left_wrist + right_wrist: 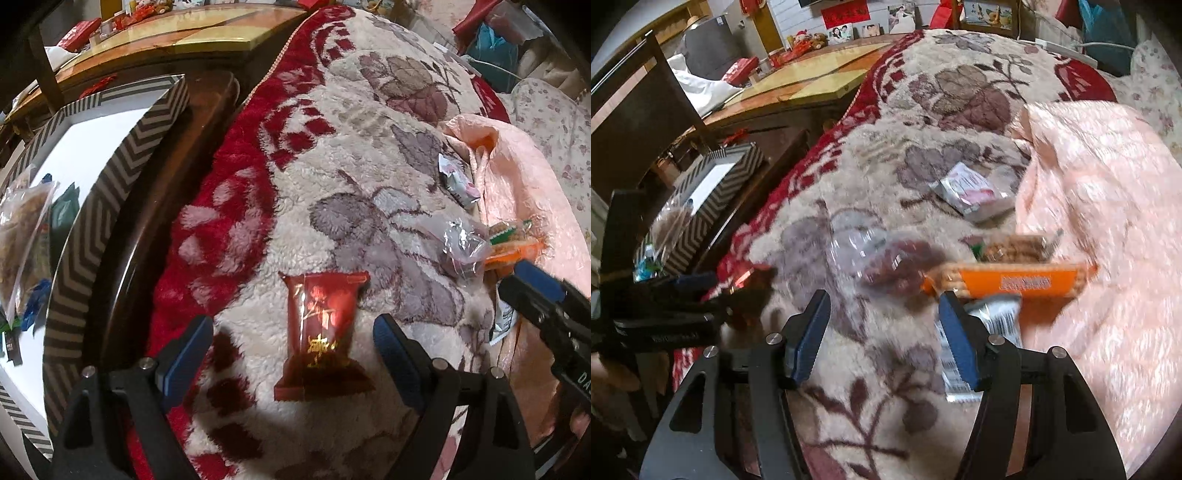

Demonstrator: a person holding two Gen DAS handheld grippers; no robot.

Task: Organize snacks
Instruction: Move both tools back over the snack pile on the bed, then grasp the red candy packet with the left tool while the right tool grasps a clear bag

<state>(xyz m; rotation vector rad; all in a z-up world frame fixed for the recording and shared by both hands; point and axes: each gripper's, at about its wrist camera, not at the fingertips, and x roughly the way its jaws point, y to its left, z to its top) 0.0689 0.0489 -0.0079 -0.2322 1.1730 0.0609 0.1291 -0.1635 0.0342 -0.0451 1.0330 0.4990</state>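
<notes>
A fleecy floral blanket (332, 155) covers the bed, with a pink plastic bag (1100, 192) at its right. Nearest, the left claw (291, 336) is spread around a red snack packet (323, 332) without touching it. The right claw (882, 314) hovers spread beside a barcoded wrapper (997, 321). Beyond lie an orange cracker pack (1015, 282) and a white sachet (971, 192). Left, a chevron-striped box (122, 173) holds bagged snacks (22, 240).

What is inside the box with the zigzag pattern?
Inside the zigzag-patterned box, the left wrist view shows a clear bag of brown snacks, a dark green packet and blue wrappers on its white bottom. Anything under the bag is covered.
</notes>
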